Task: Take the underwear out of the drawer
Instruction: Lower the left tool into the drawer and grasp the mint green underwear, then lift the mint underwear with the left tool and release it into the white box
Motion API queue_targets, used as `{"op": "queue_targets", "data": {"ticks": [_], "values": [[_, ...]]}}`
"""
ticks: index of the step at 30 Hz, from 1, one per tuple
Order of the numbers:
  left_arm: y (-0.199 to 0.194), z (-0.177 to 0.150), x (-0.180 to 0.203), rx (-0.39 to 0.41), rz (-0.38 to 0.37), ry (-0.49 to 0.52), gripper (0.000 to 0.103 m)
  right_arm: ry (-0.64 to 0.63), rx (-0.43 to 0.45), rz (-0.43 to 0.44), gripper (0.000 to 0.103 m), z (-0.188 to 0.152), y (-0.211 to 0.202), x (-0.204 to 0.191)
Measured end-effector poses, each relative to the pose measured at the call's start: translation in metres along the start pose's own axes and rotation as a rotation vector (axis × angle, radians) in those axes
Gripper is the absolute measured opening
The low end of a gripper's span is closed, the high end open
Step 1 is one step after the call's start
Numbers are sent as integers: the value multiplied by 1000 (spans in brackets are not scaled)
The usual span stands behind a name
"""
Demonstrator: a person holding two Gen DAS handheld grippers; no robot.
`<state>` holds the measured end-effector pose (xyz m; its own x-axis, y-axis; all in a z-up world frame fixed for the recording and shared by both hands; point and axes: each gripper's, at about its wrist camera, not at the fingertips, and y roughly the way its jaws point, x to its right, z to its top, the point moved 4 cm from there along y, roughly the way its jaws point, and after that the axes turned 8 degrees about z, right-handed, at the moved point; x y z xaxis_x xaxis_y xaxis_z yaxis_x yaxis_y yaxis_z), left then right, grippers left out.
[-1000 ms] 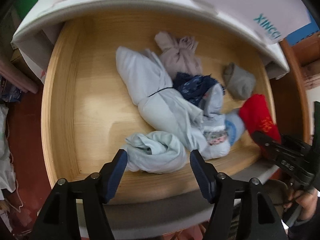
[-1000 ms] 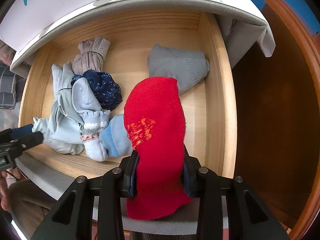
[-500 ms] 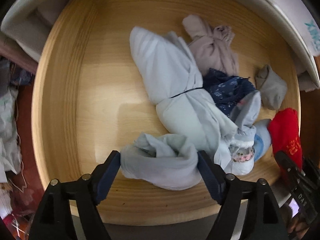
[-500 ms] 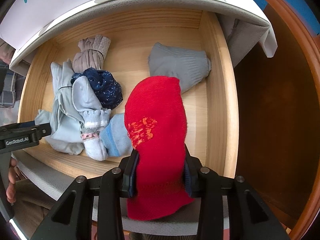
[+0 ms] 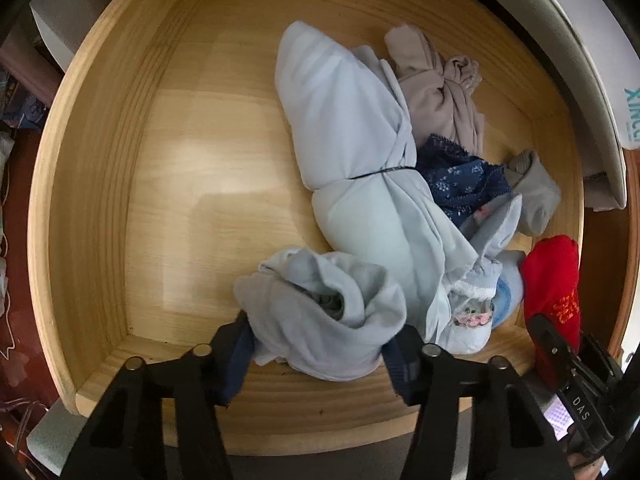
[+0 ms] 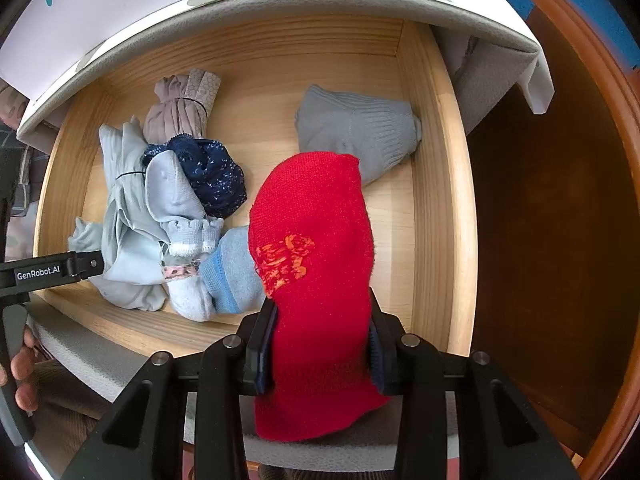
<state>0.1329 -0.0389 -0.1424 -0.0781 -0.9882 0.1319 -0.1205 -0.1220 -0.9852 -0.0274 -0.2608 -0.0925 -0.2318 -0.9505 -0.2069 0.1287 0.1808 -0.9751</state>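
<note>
Crumpled pale blue cotton underwear [image 5: 320,316] near the front wall of the light wooden drawer [image 5: 100,184], between the closing jaws of the left gripper [image 5: 318,354], pads at both sides. Beyond, a long pale blue tied bundle [image 5: 352,152]. Red knitted sock [image 6: 320,248] clamped tight in the right gripper [image 6: 320,354].

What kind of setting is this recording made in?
Most likely a bedroom or closet at home: an open pale wooden drawer holds bundled underwear and socks, such as a dark blue floral piece and a folded grey sock, and a white shoe box sits on top.
</note>
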Motion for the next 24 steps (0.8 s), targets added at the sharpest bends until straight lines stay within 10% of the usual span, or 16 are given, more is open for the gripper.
{"op": "queue_targets", "data": {"ticks": [24], "values": [[-73, -17, 1, 182, 121, 68, 48, 5, -2, -7, 36, 0, 4, -2]]}}
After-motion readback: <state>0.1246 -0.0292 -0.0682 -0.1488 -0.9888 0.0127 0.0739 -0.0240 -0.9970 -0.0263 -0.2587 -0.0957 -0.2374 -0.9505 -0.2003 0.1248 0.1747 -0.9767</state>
